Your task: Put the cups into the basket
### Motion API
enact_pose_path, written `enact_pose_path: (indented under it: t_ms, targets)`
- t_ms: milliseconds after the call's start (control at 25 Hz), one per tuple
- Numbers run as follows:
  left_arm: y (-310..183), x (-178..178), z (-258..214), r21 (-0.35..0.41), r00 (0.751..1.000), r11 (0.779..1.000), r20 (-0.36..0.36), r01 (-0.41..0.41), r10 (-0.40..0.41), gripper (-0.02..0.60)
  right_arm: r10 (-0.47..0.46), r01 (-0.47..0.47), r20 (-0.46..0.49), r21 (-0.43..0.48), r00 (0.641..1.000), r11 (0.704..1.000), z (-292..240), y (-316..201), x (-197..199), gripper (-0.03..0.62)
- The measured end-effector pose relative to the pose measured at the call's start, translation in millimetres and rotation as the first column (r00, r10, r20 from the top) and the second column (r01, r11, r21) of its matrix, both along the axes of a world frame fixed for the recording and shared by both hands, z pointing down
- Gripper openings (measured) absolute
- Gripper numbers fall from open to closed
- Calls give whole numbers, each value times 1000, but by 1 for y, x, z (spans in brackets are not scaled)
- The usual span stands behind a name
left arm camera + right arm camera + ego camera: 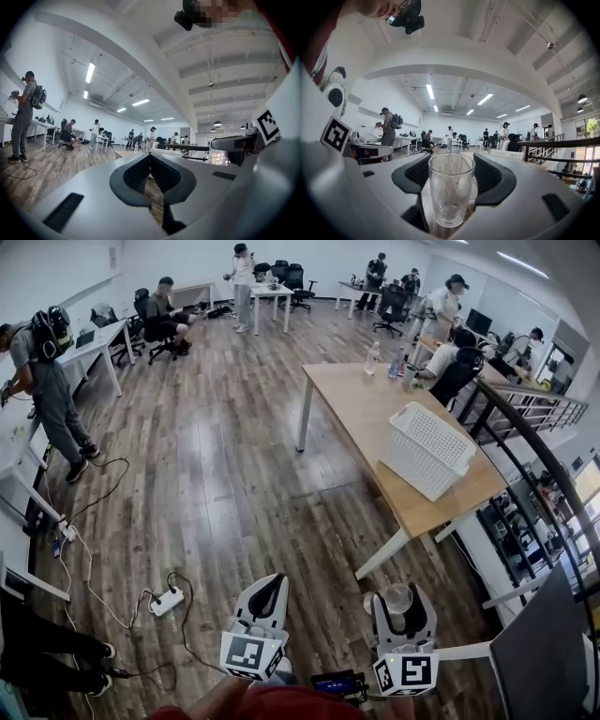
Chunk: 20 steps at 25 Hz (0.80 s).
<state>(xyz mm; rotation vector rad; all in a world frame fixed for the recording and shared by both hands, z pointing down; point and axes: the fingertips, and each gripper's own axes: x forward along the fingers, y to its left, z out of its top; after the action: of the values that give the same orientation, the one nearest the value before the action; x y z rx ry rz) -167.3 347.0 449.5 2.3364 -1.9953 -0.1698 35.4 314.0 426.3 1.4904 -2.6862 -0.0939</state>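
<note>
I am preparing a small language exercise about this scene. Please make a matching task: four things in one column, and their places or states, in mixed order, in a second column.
Things
1. glass cup
2. white basket
3. power strip
4. left gripper

Places or states
A. on the wooden floor
B. jaws together, nothing between them
C. between the jaws of the right gripper
D. on the wooden table

Pairs: 1-C, 2-D, 3-A, 4-B
</note>
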Motion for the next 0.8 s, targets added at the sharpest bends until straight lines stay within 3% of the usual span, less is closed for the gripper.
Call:
enact_pose_path:
  t_ms: [320,800]
  targets:
    - [-14,-15,-5,17,1000,1000,19,-18,17,8,18,-18,12,3,1000,1000,3,-10,-13,285]
    - [-40,-1,4,12,999,999,32,-30,29,8,37,-37,34,0,999,999,14,-39,2,285]
